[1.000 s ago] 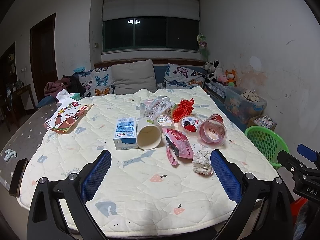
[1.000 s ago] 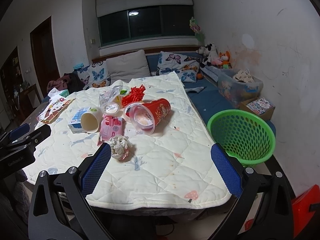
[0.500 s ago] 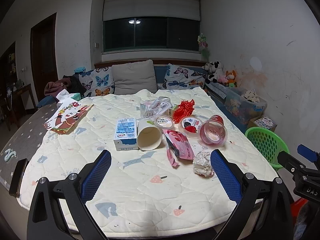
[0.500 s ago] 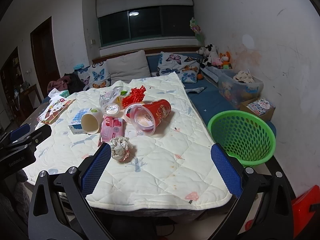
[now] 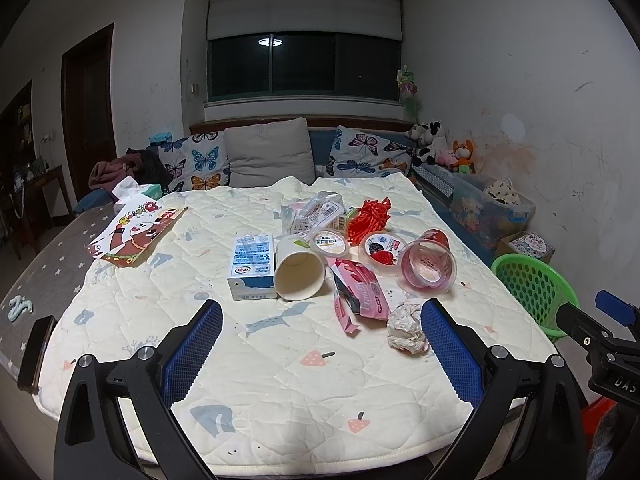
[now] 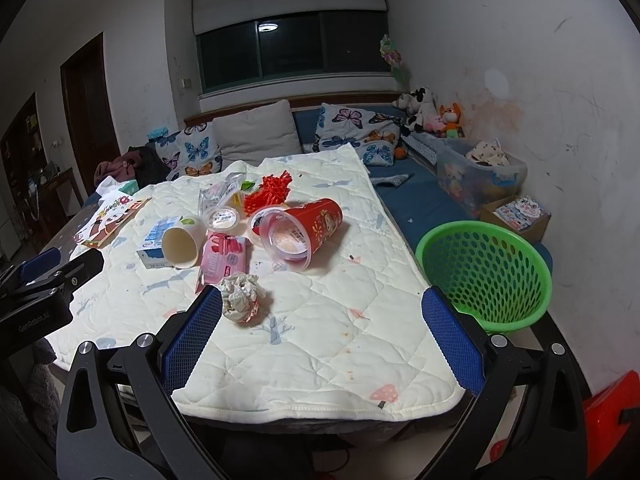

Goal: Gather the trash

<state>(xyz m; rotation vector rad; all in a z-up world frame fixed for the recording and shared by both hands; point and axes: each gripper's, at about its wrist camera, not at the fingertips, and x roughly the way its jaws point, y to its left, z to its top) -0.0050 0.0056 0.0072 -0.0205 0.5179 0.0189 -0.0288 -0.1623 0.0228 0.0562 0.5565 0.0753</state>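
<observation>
Trash lies on a quilted table cover (image 5: pixel 280 360): a crumpled paper ball (image 5: pixel 406 326) (image 6: pixel 240 296), a pink wrapper (image 5: pixel 360 292) (image 6: pixel 224 256), a tipped paper cup (image 5: pixel 298 268) (image 6: pixel 180 242), a milk carton (image 5: pixel 252 266), a tipped red cup with clear lid (image 5: pixel 428 264) (image 6: pixel 300 228), small tubs (image 5: pixel 380 246), a clear bag (image 5: pixel 312 216) and red strips (image 5: pixel 368 218). A green basket (image 6: pixel 484 272) (image 5: pixel 532 292) stands right of the table. My left gripper (image 5: pixel 320 344) is open, empty, before the trash. My right gripper (image 6: pixel 322 336) is open, empty, its left finger beside the paper ball.
A picture book (image 5: pixel 136 232) lies at the table's far left and a phone (image 5: pixel 36 352) at its near left edge. A sofa with butterfly cushions (image 5: pixel 272 156) runs behind. A clear storage bin (image 6: pixel 480 172), a cardboard box (image 6: pixel 520 212) and plush toys (image 6: pixel 428 112) line the right wall.
Both grippers have drifted slightly forward toward the trash; the paper ball now sits closer to the right gripper's left finger. Nothing was picked up.
</observation>
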